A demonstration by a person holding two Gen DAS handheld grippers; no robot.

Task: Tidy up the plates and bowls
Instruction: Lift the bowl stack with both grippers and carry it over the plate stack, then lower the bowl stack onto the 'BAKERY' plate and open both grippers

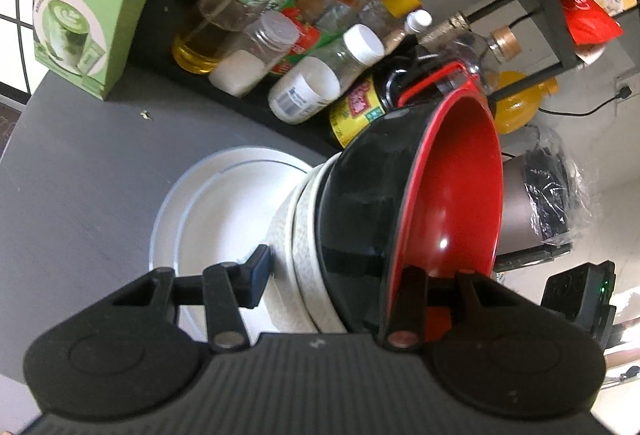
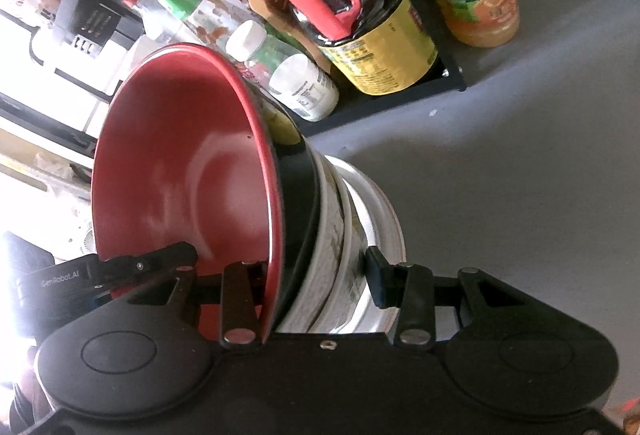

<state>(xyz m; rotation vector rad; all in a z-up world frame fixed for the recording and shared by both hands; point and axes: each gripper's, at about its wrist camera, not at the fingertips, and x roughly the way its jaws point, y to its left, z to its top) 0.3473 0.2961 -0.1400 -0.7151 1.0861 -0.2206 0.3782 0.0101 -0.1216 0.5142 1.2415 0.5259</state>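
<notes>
Left wrist view: a glossy bowl (image 1: 404,211), black outside and red inside, nests in speckled white bowls (image 1: 296,247) on a smooth white plate (image 1: 200,211), which lies on the matte grey surface (image 1: 80,175). The left claw (image 1: 336,275) spans the stack, one finger inside the red bowl at 5 o'clock. Bottles (image 1: 304,91) crowd a black tray at 12.

Right wrist view: the right claw (image 2: 316,279) grips the same stack, its jaws closed across bowl (image 2: 184,171) and plate (image 2: 384,219). A dark sauce bottle (image 2: 360,35) sits at 12.
</notes>
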